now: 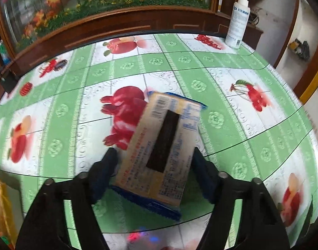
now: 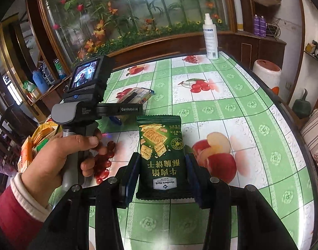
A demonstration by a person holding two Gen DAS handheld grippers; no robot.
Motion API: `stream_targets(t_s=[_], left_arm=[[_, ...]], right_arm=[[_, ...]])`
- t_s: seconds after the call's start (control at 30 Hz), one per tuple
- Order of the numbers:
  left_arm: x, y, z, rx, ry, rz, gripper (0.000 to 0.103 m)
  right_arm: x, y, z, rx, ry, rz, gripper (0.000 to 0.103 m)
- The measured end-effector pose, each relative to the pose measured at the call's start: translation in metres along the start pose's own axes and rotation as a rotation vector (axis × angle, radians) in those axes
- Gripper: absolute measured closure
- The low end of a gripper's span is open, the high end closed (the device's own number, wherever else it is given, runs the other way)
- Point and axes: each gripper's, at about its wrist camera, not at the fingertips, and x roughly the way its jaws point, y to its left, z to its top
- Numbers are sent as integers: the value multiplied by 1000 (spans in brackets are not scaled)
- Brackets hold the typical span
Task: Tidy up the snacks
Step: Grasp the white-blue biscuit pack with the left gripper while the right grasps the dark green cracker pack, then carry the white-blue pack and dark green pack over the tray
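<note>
A tan and blue snack packet (image 1: 159, 145) sits clamped between the left gripper (image 1: 154, 160) fingers, while the right gripper (image 2: 164, 166) pinches a dark green cracker packet (image 2: 161, 156). Beneath both lies a table (image 2: 253, 114) covered in green fruit-print cloth. Far ahead of the grippers, a white spray bottle (image 2: 210, 37) stands before a glass-fronted wooden cabinet (image 2: 138, 10) of artificial flowers.

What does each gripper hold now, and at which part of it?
The left gripper holds a blue-edged snack packet by its two long sides, near the closer end. The right gripper holds a green cracker packet by its side edges, around the middle.
</note>
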Motion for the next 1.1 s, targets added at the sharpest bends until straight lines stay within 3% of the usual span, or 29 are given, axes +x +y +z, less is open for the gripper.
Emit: stream_targets(t_s=[0.2,0.43,0.73,1.1], left_arm=[[-10,2,-12,-5,-2,15,47],[-39,13,-55,-54,-18,36,47],[-97,15,-131,-99,-42,51,47],[-185,34,-200,-175,-153,91,47]], right_arm=[[-5,3,-7,6,2,5,57],[-14,9,-23,9,6,16,58],[-27,20,-60,14,20,50,58],[-63,44,-90,-23,-20,106,58]])
